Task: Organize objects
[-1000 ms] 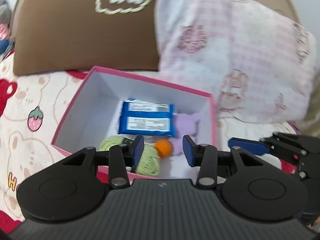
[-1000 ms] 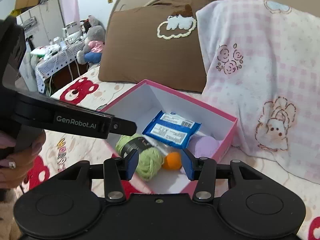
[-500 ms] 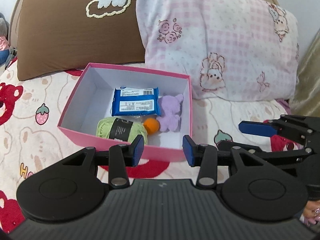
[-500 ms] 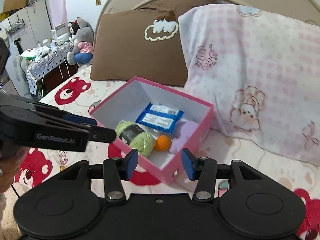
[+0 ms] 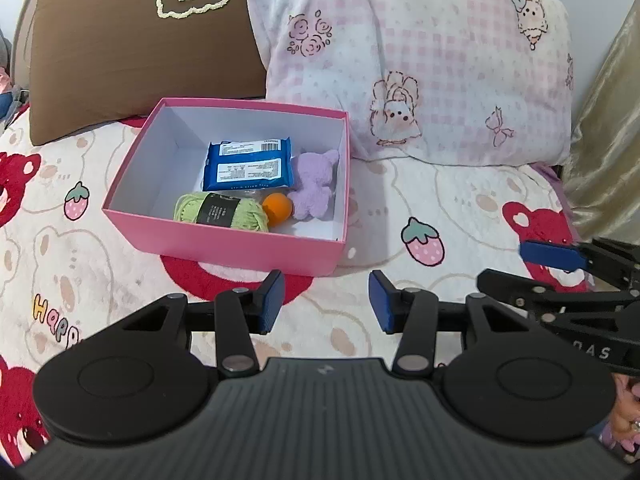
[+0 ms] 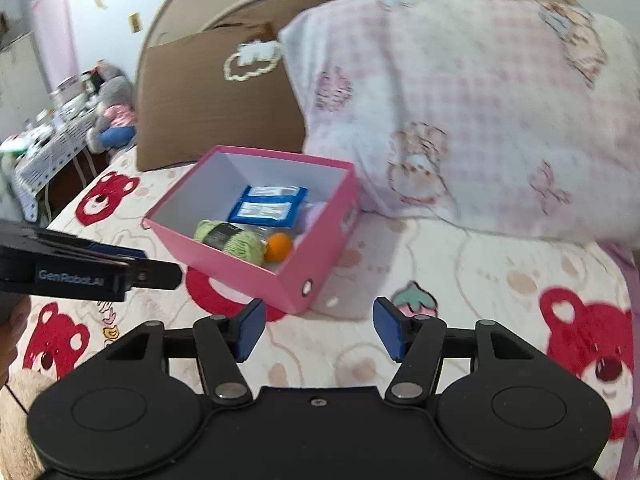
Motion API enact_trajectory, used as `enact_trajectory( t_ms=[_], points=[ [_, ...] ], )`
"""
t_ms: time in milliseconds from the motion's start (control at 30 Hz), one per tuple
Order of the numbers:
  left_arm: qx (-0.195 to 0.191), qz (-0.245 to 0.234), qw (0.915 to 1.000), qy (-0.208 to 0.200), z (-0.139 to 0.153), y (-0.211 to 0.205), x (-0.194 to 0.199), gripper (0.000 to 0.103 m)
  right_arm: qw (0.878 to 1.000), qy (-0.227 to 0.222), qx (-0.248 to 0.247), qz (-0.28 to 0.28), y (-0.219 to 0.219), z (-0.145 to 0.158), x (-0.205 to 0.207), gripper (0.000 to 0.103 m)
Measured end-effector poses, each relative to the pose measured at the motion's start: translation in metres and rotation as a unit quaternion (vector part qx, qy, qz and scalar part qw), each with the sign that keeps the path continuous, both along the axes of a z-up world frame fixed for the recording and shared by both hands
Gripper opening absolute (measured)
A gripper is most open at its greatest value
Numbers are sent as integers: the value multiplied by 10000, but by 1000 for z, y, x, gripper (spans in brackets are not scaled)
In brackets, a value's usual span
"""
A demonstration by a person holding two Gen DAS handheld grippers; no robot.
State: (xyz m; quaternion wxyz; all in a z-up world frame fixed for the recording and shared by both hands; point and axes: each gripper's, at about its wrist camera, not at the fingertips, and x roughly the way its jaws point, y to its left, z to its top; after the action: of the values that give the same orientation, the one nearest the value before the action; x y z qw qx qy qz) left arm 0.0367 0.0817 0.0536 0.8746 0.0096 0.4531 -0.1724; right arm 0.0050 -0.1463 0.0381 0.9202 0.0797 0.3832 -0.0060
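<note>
Box [image 5: 224, 240], pink outside and white inside, sits open on the bedspread [image 5: 420, 200] right in front of the two pillows, one brown [image 5: 132, 60] and one pink check [image 5: 420, 60]. Four things inside, all bunched toward the near right corner: one blue packet [image 5: 248, 164], one green yarn ball [image 5: 220, 212] with a dark label, one orange ball [image 5: 277, 208] and one purple plush [image 5: 314, 188]. There's something clear tucked under the packet, can't really tell what. From the right wrist view the box wall hides most of the plush and the whole frame is a bit smeared, so the pillow prints are mush.

Left gripper [image 5: 326, 300] hangs over the bedspread just short of the box, jaws opening, nothing between them. Right gripper [image 6: 318, 328] same deal, jaws opening with only bedding behind them. Each one pokes into the other's view from the side, partly cut off by the edge. A bit of a hand [image 5: 624, 408] shows at the right edge, mostly hidden.
</note>
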Motion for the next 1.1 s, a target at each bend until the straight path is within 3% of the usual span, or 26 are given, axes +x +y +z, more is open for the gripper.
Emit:
enact_trajectory(
  t_ms=[300,433,500,833,933,1100],
  points=[
    [-32,-49,10000,-31,-6,-7,-18,57,9996,84,-28,-282,-5,-2,-22,72],
    [-38,11,10000,24,-10,-9,-21,60,9982,88,-190,-564,-4,-5,-25,91],
    [-13,88,9999,58,-11,-9,-21,63,9977,138,-206,-635,-5,-8,-25,92],
    [118,57,9998,-180,-16,-10,-26,101,9972,317,-301,-604,-1,-19,-30,92],
    [230,158,9996,-3,-20,-9,-22,101,9963,550,-362,-558,1,-19,-28,92],
    [726,274,9969,103,-24,-13,-18,101,9960,426,-457,-642,-1,-17,-32,92]
  ],
)
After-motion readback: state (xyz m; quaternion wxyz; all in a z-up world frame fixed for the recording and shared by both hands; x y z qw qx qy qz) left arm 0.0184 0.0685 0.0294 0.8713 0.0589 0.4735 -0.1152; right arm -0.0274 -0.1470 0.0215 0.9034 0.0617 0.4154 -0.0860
